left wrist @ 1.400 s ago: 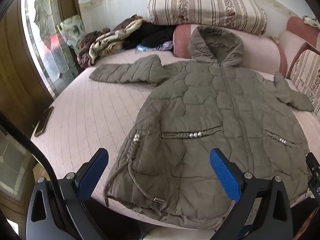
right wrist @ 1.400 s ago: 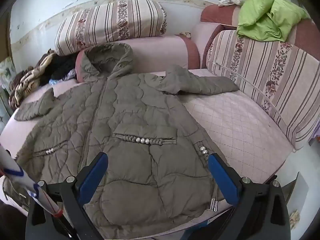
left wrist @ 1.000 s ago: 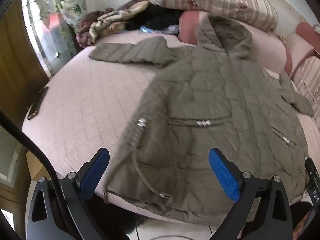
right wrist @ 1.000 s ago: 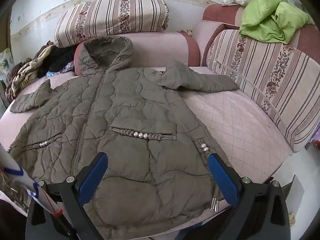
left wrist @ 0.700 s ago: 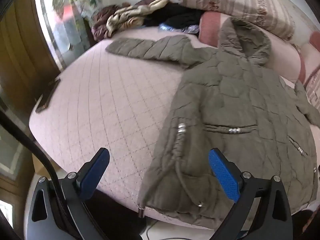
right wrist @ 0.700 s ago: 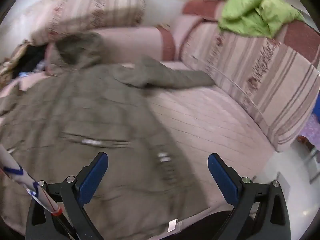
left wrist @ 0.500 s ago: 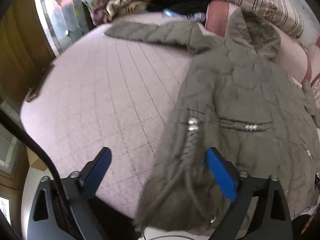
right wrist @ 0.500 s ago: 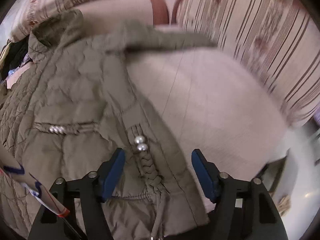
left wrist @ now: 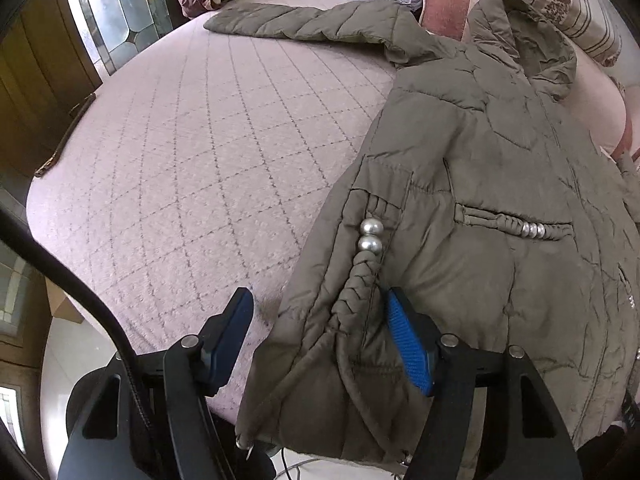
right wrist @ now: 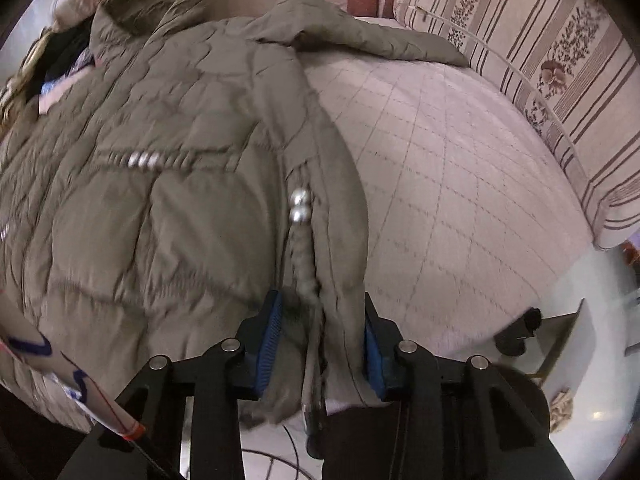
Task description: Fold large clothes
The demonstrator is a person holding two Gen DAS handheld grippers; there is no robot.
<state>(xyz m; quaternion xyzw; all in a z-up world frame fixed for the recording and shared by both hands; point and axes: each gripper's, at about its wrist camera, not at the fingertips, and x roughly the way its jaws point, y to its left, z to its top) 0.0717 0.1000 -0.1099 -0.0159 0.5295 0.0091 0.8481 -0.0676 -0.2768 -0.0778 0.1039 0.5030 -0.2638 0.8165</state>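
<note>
At bed [left wrist: 192, 152] edge: quilted coat [left wrist: 500, 200] hem between both closing tools. Left tool [left wrist: 320, 340] not yet pinching; right tool [right wrist: 320, 340] nearly gripping. Risk: catching only the braided cord [left wrist: 356, 284], slippery padding sliding free.

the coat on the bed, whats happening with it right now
A person with a handheld gripper in each hand is starting to fold an olive quilted coat spread on a pink quilted bed. The left gripper is closing around the coat's bottom corner on one side; its left pad looks clear of the fabric. The right gripper is closing on the opposite hem corner, fabric bunched between its pads. The sleeves and hood lie flat.
</note>
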